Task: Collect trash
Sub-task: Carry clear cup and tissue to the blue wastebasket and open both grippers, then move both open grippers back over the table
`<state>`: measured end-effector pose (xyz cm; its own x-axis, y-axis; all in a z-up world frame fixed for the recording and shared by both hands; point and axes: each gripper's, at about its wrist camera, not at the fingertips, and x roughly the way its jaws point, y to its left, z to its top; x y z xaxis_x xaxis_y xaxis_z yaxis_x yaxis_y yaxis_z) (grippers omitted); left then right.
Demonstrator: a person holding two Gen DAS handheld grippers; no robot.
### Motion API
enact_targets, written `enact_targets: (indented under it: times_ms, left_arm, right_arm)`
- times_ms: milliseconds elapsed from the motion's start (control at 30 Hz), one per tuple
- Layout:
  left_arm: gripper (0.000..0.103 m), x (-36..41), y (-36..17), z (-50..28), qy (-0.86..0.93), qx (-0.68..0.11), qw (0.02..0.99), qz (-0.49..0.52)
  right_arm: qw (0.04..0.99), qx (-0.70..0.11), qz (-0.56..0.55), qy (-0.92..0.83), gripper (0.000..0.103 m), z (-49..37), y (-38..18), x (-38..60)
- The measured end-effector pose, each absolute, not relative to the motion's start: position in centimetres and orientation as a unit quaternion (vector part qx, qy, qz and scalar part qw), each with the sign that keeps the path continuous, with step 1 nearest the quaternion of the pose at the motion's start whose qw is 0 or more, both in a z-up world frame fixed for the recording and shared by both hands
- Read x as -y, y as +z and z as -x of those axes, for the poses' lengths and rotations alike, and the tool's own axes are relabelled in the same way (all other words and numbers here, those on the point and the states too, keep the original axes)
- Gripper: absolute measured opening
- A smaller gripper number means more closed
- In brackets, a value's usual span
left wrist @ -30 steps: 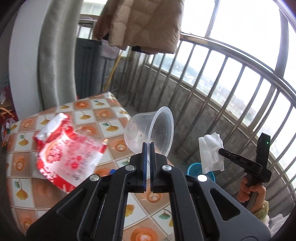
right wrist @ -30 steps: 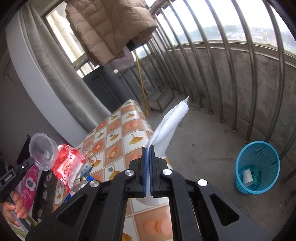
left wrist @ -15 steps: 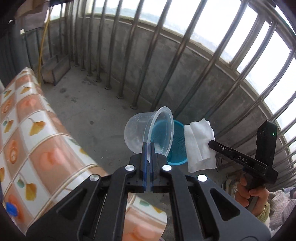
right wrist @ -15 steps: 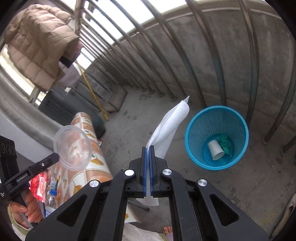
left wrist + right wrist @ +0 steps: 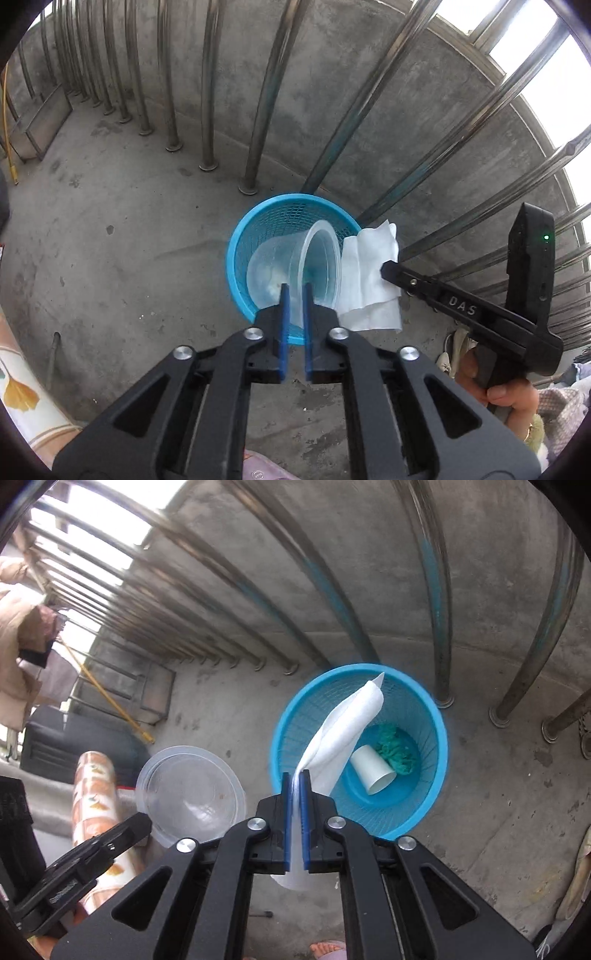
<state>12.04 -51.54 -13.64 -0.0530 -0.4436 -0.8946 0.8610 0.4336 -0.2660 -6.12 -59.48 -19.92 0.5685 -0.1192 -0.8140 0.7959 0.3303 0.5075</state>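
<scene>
Right wrist view: right gripper (image 5: 294,786) pinches the tissue (image 5: 343,731) over the bin (image 5: 436,775); left gripper (image 5: 294,295) clamps the cup (image 5: 295,266). Centre each above the bin, then release.

Through my left wrist camera I log: my left gripper (image 5: 294,295), blue-padded fingers (image 5: 283,314) parted slightly, with the wall of a clear plastic cup (image 5: 295,264) between them; whether the pads press it I cannot tell. The cup lies tilted, mouth toward the right, directly over a blue mesh basket (image 5: 236,258) on the concrete floor (image 5: 110,240). Just right of the cup, a white tissue (image 5: 369,280) hangs from my right gripper (image 5: 388,267), its tip closed on the sheet, my hand (image 5: 498,387) on its handle. Steel railing bars (image 5: 207,92) stand behind. A tiled-pattern table edge (image 5: 22,387) shows at lower left.
</scene>
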Motion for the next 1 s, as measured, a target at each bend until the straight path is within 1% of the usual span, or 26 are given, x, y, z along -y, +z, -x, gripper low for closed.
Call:
enact_targets:
  times_ms: [33,67,167,233,267,333,400,567,700,767,1000]
  left_arm:
    - [0.032,52.3,-14.2,-11.8,-0.486,-0.527,0.665,-0.210]
    - [0.039,52.7,-14.5,-11.6,-0.482,-0.521,0.669,-0.222]
    - [0.040,53.2,-14.7,-11.2,-0.477,-0.522,0.667,-0.235]
    - [0.046,52.0,-13.7,-11.3,-0.486,-0.519,0.670,-0.214]
    - [0.051,51.4,-13.3,-11.4,-0.487,-0.513,0.675,-0.208]
    - [0.054,50.6,-12.4,-11.4,-0.492,-0.501,0.682,-0.205]
    - [0.059,49.6,-11.2,-11.2,-0.496,-0.490,0.687,-0.203]
    - [0.071,44.8,-7.0,-10.3,-0.502,-0.461,0.706,-0.192]
    - [0.079,38.4,-3.2,-9.2,-0.500,-0.438,0.724,-0.185]
    - [0.082,34.3,-1.6,-8.8,-0.493,-0.426,0.737,-0.180]
    - [0.083,16.9,2.2,-9.1,-0.416,-0.423,0.796,-0.122]
  right_arm:
    - [0.728,-0.350,-0.496,-0.319,0.046,6.3,-21.1,60.2]
    - [0.718,-0.355,-0.497,-0.333,0.051,6.6,-22.0,60.7]
    - [0.699,-0.362,-0.502,-0.360,0.051,7.6,-23.4,61.1]
    - [0.702,-0.349,-0.507,-0.359,0.052,8.5,-23.3,60.7]
    - [0.703,-0.347,-0.503,-0.362,0.054,8.7,-23.2,60.4]
    - [0.708,-0.346,-0.492,-0.371,0.058,9.2,-22.4,59.5]
    - [0.715,-0.340,-0.483,-0.373,0.060,9.6,-21.4,58.7]
    - [0.735,-0.327,-0.462,-0.373,0.075,10.2,-18.0,55.6]
    - [0.751,-0.325,-0.465,-0.338,0.078,9.9,-15.5,53.0]
    - [0.759,-0.324,-0.468,-0.315,0.080,9.7,-14.0,51.3]
    - [0.781,-0.364,-0.464,-0.205,0.081,5.3,-10.8,43.8]
